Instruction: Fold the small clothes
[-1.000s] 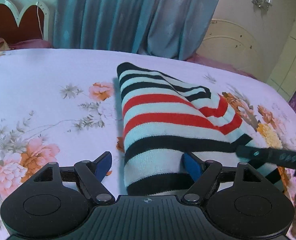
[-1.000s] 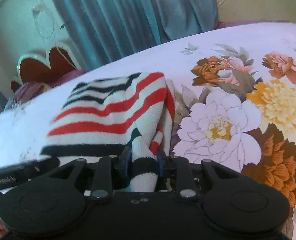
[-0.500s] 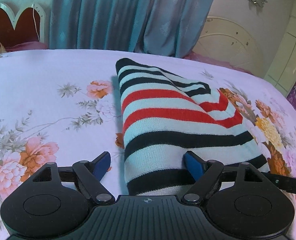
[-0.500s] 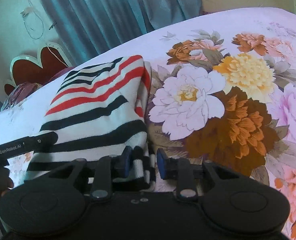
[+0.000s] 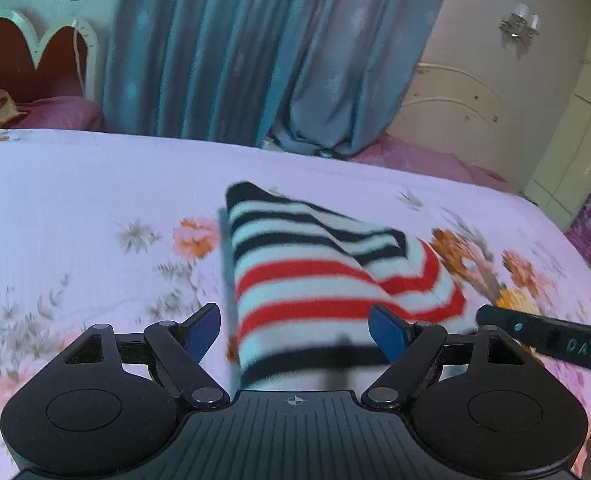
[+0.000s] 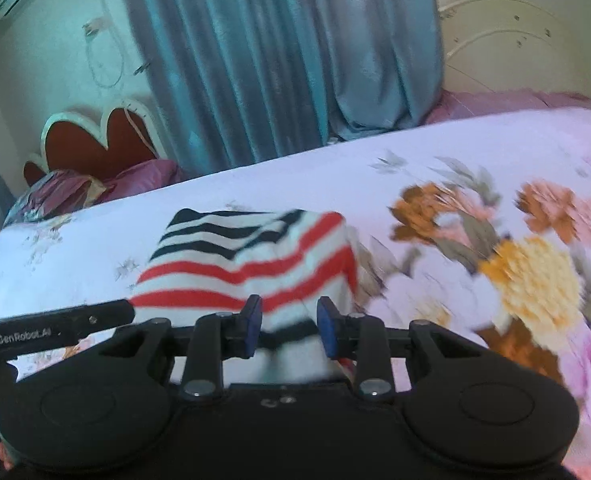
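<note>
A bed (image 5: 75, 208) covered in a lilac floral sheet fills both views, with blue curtains (image 5: 279, 52) hanging behind it. A folded striped sweater (image 5: 315, 280), banded in black, white and red, lies on the sheet near the middle of the bed. The left gripper (image 5: 294, 330) hovers over its near edge, jaws spread wide, one fingertip (image 5: 201, 328) off the cloth's left edge and the other above it, holding nothing. The right gripper (image 6: 288, 326) is also released, its blue pads (image 6: 252, 322) parted with the sweater's near right corner showing between them.
</note>
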`<state>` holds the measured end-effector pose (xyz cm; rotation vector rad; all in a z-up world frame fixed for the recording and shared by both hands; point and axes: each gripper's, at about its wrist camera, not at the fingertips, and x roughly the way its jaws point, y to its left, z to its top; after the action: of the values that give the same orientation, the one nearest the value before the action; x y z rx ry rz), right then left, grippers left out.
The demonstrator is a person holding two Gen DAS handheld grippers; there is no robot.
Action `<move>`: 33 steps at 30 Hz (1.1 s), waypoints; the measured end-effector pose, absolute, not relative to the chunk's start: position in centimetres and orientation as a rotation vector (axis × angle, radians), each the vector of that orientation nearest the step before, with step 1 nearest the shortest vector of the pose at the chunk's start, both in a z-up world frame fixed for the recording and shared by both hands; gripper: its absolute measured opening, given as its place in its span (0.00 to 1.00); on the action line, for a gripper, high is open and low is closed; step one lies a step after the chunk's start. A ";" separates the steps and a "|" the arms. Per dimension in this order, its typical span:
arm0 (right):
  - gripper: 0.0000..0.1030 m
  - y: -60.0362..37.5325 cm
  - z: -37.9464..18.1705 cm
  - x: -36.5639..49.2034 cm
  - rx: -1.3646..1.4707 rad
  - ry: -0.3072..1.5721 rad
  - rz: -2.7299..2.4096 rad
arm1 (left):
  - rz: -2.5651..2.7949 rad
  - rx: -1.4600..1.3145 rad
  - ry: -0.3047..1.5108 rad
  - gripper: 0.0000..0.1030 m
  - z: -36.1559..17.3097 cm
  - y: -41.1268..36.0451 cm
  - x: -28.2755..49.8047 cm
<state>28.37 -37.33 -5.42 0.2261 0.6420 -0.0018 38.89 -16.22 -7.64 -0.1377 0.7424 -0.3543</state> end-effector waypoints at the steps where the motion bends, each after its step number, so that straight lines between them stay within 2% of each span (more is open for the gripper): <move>1: 0.30 -36.9 -5.5 29.3 0.218 0.646 0.005 | -0.344 -0.136 0.749 0.78 -7.8 -16.3 39.5; 8: 0.28 -35.7 -6.9 34.9 0.162 0.683 -0.022 | -0.290 -0.080 0.804 0.78 -10.3 -17.3 42.9; 11: 0.21 -35.8 -8.7 36.1 0.086 0.723 -0.053 | -0.291 -0.089 0.817 0.78 -11.5 -17.2 43.1; 15: 0.22 -37.0 -10.0 36.0 0.095 0.722 -0.071 | -0.291 -0.139 0.841 0.83 -12.1 -16.7 43.7; 19: 0.26 -36.8 -8.7 36.0 0.115 0.719 -0.045 | -0.285 -0.135 0.813 0.83 -11.0 -16.9 43.9; 26: 0.27 -35.4 -7.0 38.1 0.089 0.634 -0.028 | -0.263 -0.126 0.807 0.83 -10.9 -18.3 47.1; 33: 0.26 -36.5 -9.6 41.3 0.026 0.706 -0.092 | -0.255 -0.107 0.832 0.83 -12.8 -18.9 47.8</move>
<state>41.29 -36.51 -9.65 0.0261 0.7058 -0.0918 47.80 -18.92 -12.82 -0.1069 0.8320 -0.2555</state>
